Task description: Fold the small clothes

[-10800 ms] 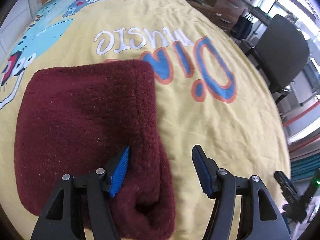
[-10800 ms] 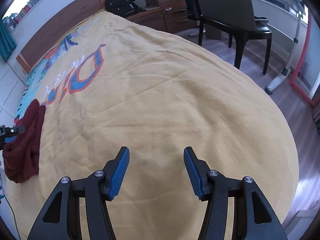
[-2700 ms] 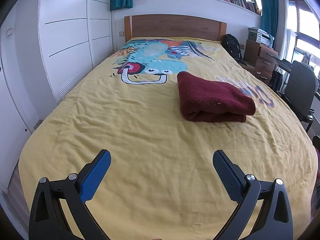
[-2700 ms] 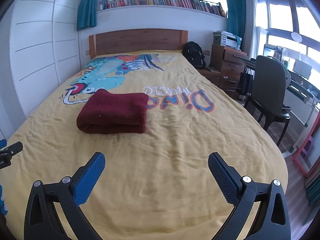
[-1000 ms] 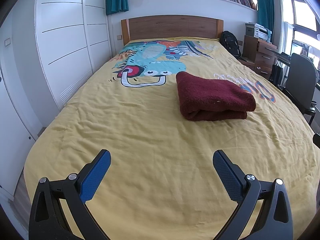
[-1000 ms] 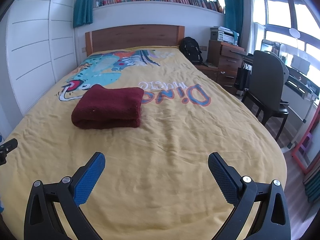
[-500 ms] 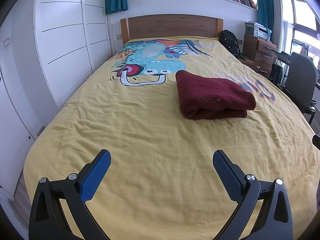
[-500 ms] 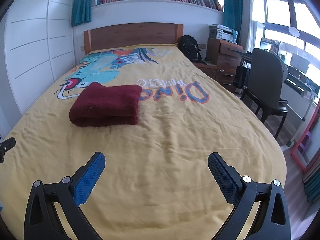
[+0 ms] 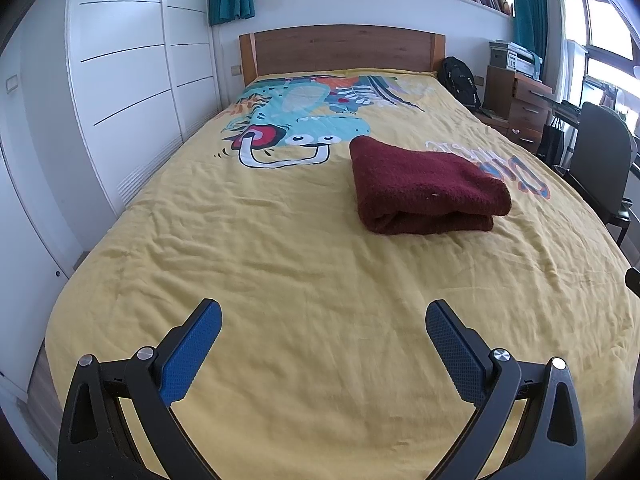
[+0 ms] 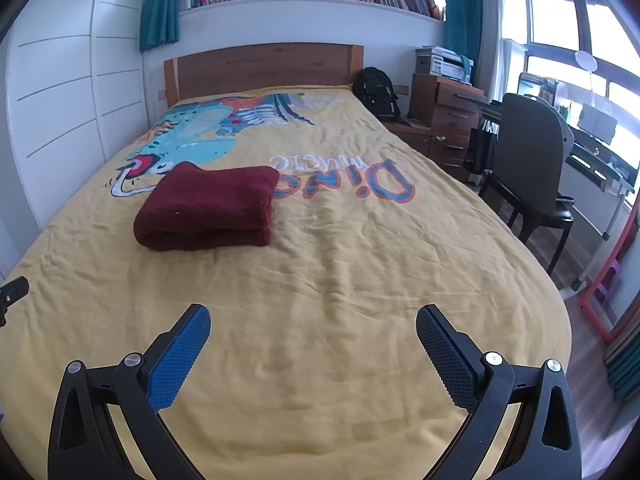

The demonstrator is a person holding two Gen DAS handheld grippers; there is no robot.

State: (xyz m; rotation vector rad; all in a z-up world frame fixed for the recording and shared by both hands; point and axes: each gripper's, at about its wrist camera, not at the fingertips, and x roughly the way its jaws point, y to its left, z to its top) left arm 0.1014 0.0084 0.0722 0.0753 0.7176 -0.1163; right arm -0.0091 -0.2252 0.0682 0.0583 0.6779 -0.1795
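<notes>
1. Dark red fleece garment [image 9: 428, 190], folded into a thick rectangle, lies on the yellow printed bedcover [image 9: 280, 264], near the dinosaur drawing.
2. Left gripper [image 9: 323, 344] hovers over the foot of the bed, well apart from the garment, fingers spread wide, empty.
3. Right gripper [image 10: 313, 350] is equally spread, holding nothing.

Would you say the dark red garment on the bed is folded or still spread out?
Folded. The dark red garment sits as a compact rectangle on the yellow bedspread, stacked layers showing along its near edge.
</notes>
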